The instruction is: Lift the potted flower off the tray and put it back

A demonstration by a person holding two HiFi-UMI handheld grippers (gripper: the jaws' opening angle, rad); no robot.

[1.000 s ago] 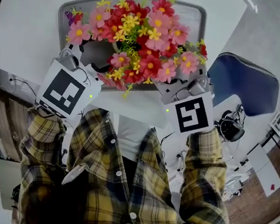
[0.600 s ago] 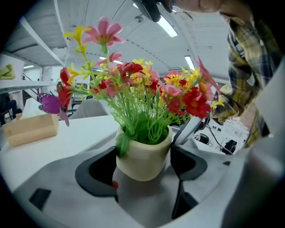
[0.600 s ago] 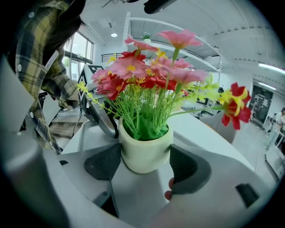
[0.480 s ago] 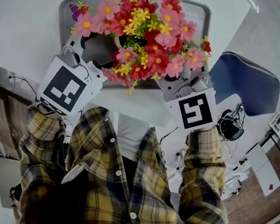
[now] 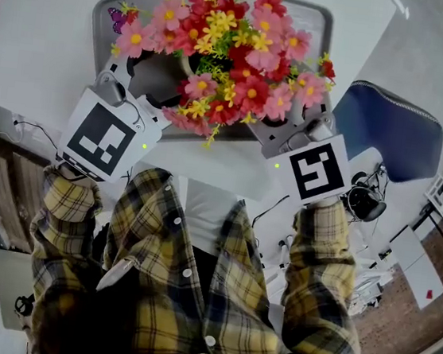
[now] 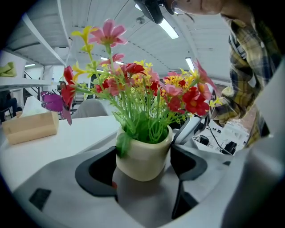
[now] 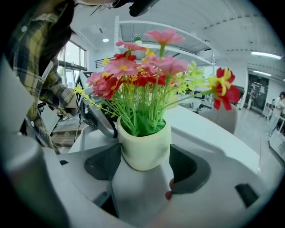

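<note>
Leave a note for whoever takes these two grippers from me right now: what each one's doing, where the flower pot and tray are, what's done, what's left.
Left gripper: jaws closed on the potted flower, gripping the pot from the person's left.
Right gripper: jaws closed on the same pot from the opposite side.
Potted flower: upright between both grippers, over the grey tray on the white table.
Done: both grips are on. None of the views show whether the pot's base has cleared the tray.
Left: finish the lift if needed, set the pot back on the tray upright, then open both grippers.
</note>
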